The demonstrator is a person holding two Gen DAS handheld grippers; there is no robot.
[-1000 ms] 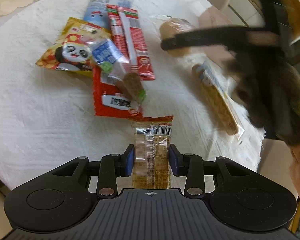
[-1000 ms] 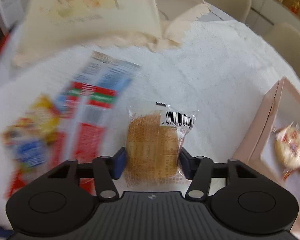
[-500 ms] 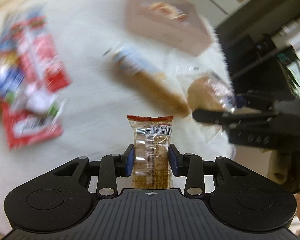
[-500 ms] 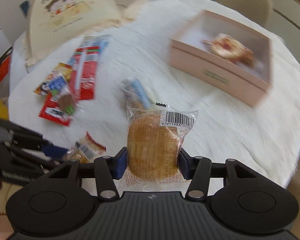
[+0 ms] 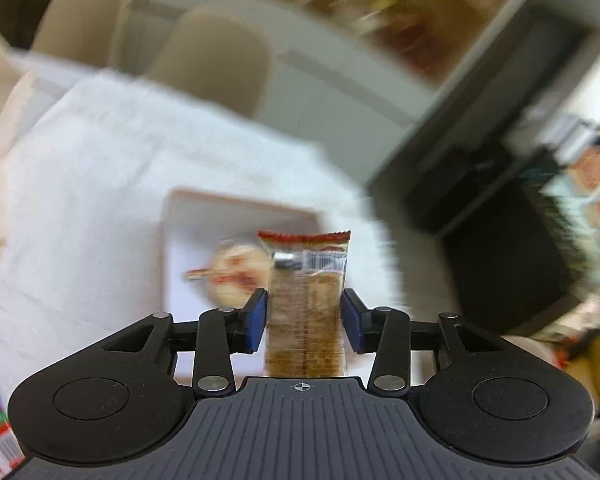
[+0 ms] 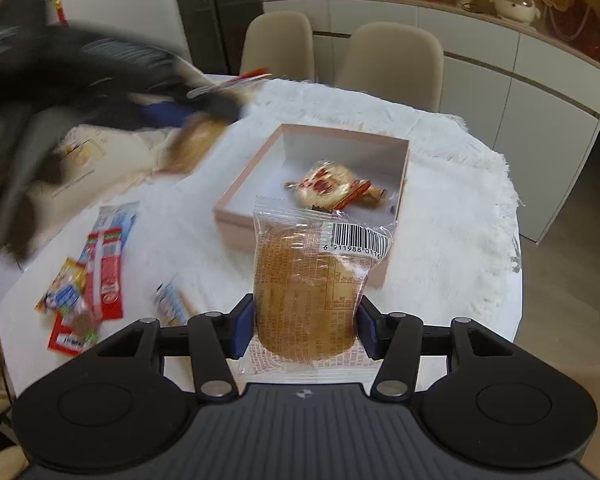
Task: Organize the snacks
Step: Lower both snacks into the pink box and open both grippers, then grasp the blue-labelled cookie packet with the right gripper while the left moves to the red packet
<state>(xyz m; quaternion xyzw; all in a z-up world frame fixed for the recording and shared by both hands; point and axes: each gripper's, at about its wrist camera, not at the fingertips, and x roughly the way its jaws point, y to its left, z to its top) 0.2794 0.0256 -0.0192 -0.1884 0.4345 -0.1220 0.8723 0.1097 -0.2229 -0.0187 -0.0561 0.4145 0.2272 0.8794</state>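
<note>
Over pink box (image 6: 236,210): left claw (image 5: 304,322) grips wafer pack (image 5: 305,312); right claw (image 6: 306,330) grips cake (image 6: 306,292).

Two chairs (image 6: 278,42) — one box (image 6: 236,210)

The round worktop (image 6: 460,200) under a white cloth (image 6: 440,152) carries 1 open pink box (image 6: 252,196), loose snack packets (image 6: 104,264), and a cream card (image 6: 84,156).

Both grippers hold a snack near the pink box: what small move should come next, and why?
Probably lower the left gripper toward the box and open it. Its jaws are shut on a wafer bar, and the box with one snack inside lies right below. The right gripper, holding a cake, sits short of the box.
</note>
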